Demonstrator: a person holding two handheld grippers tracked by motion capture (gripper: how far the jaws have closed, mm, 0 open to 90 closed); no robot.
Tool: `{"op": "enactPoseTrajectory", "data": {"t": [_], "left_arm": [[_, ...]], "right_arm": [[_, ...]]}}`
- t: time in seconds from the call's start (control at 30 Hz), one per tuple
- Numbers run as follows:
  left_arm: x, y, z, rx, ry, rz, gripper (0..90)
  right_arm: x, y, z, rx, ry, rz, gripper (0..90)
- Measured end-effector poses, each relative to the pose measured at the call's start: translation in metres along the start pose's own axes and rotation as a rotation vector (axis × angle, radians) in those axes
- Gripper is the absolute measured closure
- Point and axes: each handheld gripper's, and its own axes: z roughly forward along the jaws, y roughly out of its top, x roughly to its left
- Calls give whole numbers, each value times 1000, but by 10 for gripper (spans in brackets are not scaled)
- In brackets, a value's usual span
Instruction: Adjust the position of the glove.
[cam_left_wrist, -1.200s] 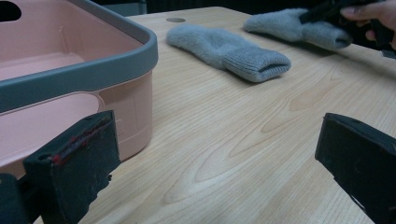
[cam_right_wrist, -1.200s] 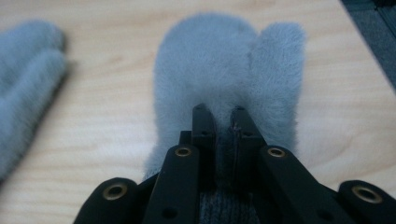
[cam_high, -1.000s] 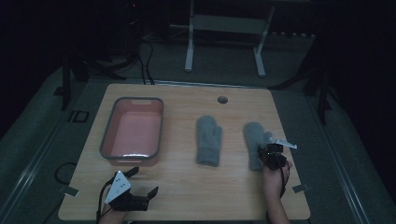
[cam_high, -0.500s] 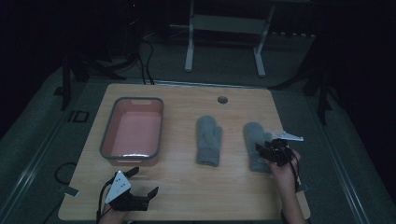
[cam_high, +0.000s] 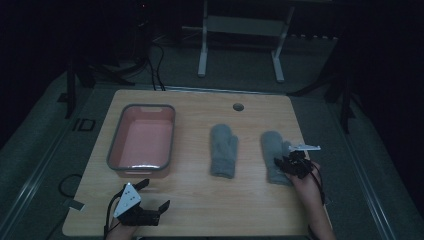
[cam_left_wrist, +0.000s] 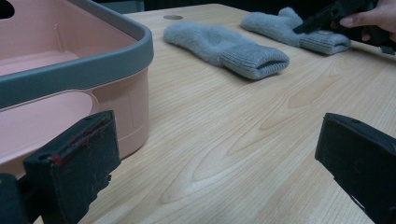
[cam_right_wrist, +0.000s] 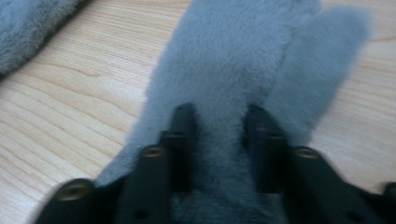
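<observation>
the right gripper (cam_high: 288, 164) is seen clamped on the right mitten (cam_right_wrist: 243, 60), its jaws having just been closing with a fold of fleece pinched between them, likely so the mitten can be lifted. just to its left the second mitten (cam_high: 223, 150) is laid flat, and further left the pink tub (cam_high: 116, 150) is stood open, probably as the drop spot. bare table (cam_high: 200, 200) is left between for a clear sweep. the left gripper (cam_high: 150, 210) is held released by the near edge, nothing between its jaws.
</observation>
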Motion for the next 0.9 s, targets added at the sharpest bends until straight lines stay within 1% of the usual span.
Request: {"op": "enactPoseTrajectory", "data": {"t": [0.03,0.07,0.17,0.2,0.23,0.3,0.43,0.53,0.57,0.7,0.83,0.9], "left_arm": [[0,0,0,1,0,0,2],[0,0,0,1,0,1,2],[0,0,0,2,1,2,2],[0,0,0,1,0,0,2],[0,0,0,1,0,0,2],[0,0,0,0,1,0,2],[0,0,0,-3,1,-1,2],[0,0,0,-2,0,1,2],[0,0,0,-3,-1,0,2],[0,0,0,-3,0,0,2],[0,0,0,-4,1,0,2],[1,0,0,-5,2,0,2]], "right_arm": [[1,0,0,0,-3,13,738],[3,0,1,-2,-15,44,764],[9,1,0,-16,-51,100,816],[10,1,-1,-20,-56,120,822],[12,2,-3,-35,-64,150,826],[16,3,-7,-58,-84,165,828],[24,11,-14,-79,-110,183,829],[30,23,-22,-91,-124,192,829],[33,28,-26,-105,-133,196,829],[44,47,-37,-117,-126,207,829],[58,63,-42,-130,-124,191,828],[66,72,-44,-137,-110,193,829]]}}
